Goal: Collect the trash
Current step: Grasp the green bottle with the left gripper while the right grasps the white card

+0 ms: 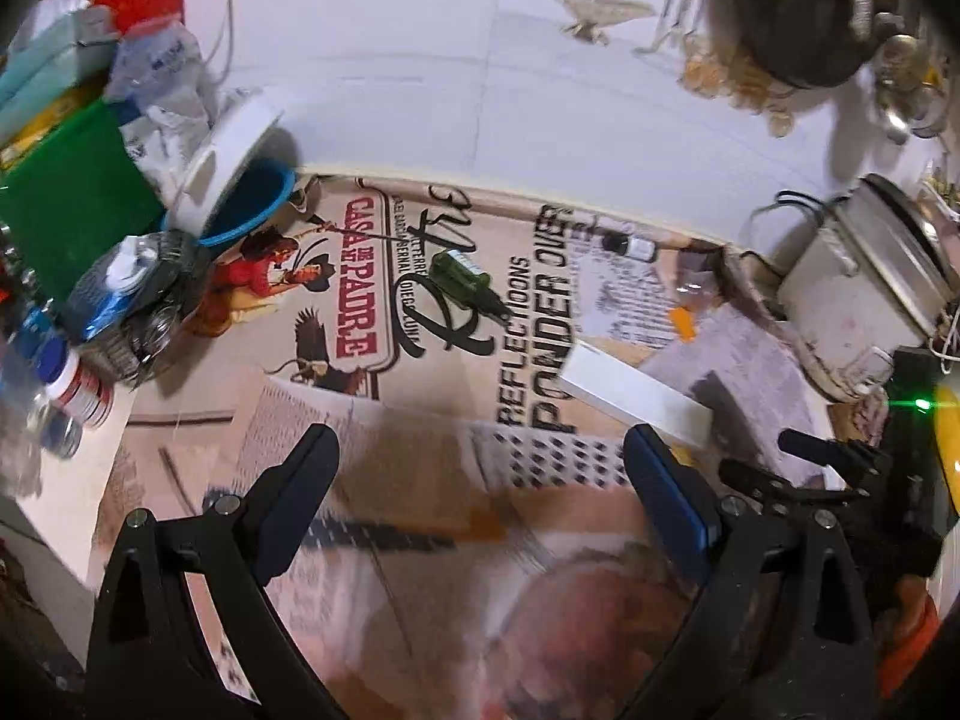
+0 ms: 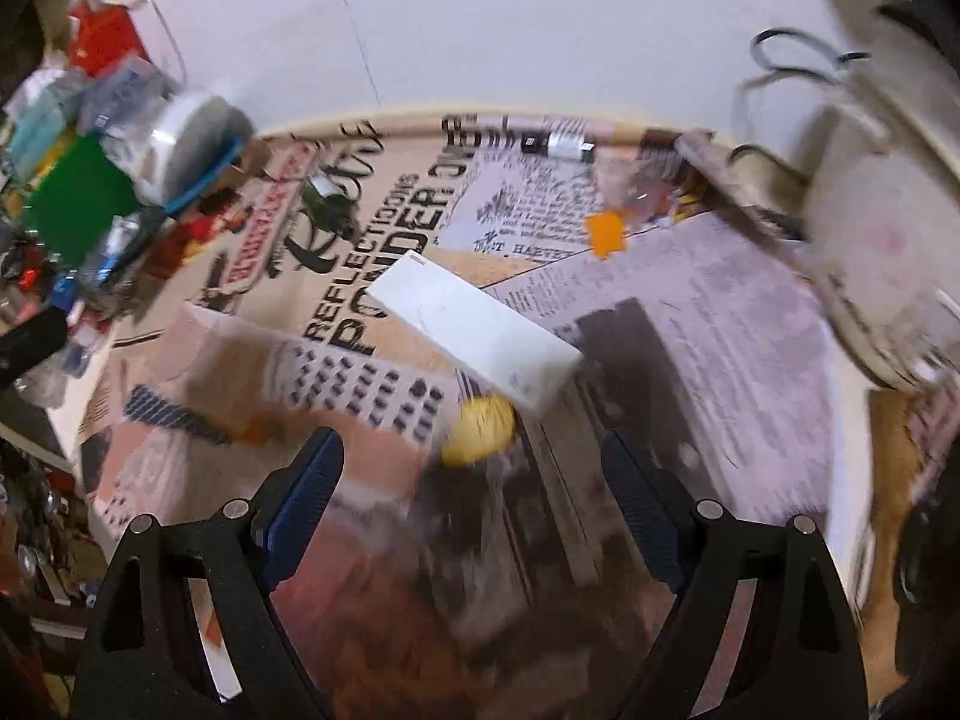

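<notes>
My right gripper (image 2: 474, 465) is open and points down at the paper-covered table. A yellow crumpled ball (image 2: 480, 429) lies just ahead of its fingertips, partly under the near end of a flat white box (image 2: 474, 330). Nothing sits between the fingers. My left gripper (image 1: 483, 459) is also open and empty over blurred printed paper, with the white box (image 1: 630, 402) ahead to its right. A small green bottle (image 1: 462, 276) lies further back, a small vial (image 1: 630, 246) near the table's far edge, and an orange scrap (image 1: 684, 324) between them and the box.
A white cooker-like pot (image 1: 852, 300) with cords stands at the right. At the left is a pile of clutter: a green box (image 1: 66, 204), a blue-rimmed white container (image 1: 240, 180), a plastic bottle (image 1: 114, 294). A white wall lies beyond the table edge.
</notes>
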